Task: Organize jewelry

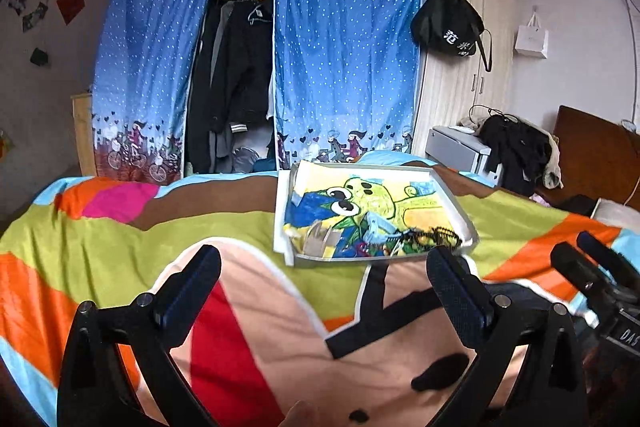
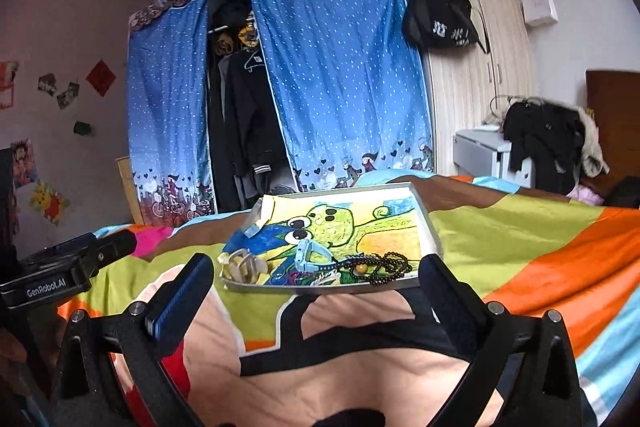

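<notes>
Everything sits around the shallow white tray [image 1: 460,217] lying on the bed [image 1: 120,227], on its bright patchwork cover. Left of the tray and nearer to me, the left tongs [image 1: 324,267] hang over the cover with both arms spread wide and nothing between them. Inside the tray, lined with a green-and-yellow cartoon drawing, a pale wooden clip [image 2: 240,263] lies at the near left corner, a light blue hair clip [image 2: 306,253] next to it toward the middle, and a string of dark beads [image 2: 384,267] heaped at the near right corner. The right tongs [image 2: 316,277] are just in front of the tray's near edge, also wide open and empty. Behind the tray stands a blue dotted cloth wardrobe [image 1: 344,47], its curtains parted on dark clothes.
</notes>
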The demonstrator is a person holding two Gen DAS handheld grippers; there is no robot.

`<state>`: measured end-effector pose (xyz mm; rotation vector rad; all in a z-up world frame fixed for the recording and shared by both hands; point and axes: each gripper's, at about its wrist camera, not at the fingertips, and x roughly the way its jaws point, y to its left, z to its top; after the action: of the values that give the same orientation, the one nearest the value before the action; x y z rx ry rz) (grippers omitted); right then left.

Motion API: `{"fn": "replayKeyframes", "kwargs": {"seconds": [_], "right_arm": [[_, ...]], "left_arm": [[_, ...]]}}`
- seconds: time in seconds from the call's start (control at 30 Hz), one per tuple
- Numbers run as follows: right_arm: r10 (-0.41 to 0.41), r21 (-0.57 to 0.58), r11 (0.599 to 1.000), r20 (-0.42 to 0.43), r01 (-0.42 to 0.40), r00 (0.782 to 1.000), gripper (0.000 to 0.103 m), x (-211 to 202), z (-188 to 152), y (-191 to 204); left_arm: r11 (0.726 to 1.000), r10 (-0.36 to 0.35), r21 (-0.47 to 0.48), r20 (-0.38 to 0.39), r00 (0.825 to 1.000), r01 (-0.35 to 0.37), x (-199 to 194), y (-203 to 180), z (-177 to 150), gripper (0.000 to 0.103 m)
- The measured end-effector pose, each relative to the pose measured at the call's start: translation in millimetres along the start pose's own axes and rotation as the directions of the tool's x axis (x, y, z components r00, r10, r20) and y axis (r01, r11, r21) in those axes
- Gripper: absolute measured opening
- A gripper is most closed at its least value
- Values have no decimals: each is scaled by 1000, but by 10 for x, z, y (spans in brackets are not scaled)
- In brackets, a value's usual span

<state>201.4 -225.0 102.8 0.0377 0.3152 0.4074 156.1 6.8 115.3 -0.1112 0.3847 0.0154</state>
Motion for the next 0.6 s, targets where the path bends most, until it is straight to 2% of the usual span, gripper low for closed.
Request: {"fn": "replayKeyframes", "kwargs": {"seconds": [0.3, 0.6], "right_arm": [[-10, -17, 1000, 4, 10, 1000, 103, -469, -420, 235], [-43, 16, 999, -63, 44, 997, 103, -604, -855, 281]], "left_arm": [[1000, 23, 8, -9, 1000, -23, -385, 55, -522, 101], [999, 48, 13, -37, 998, -47, -508, 94, -940, 101]]}}
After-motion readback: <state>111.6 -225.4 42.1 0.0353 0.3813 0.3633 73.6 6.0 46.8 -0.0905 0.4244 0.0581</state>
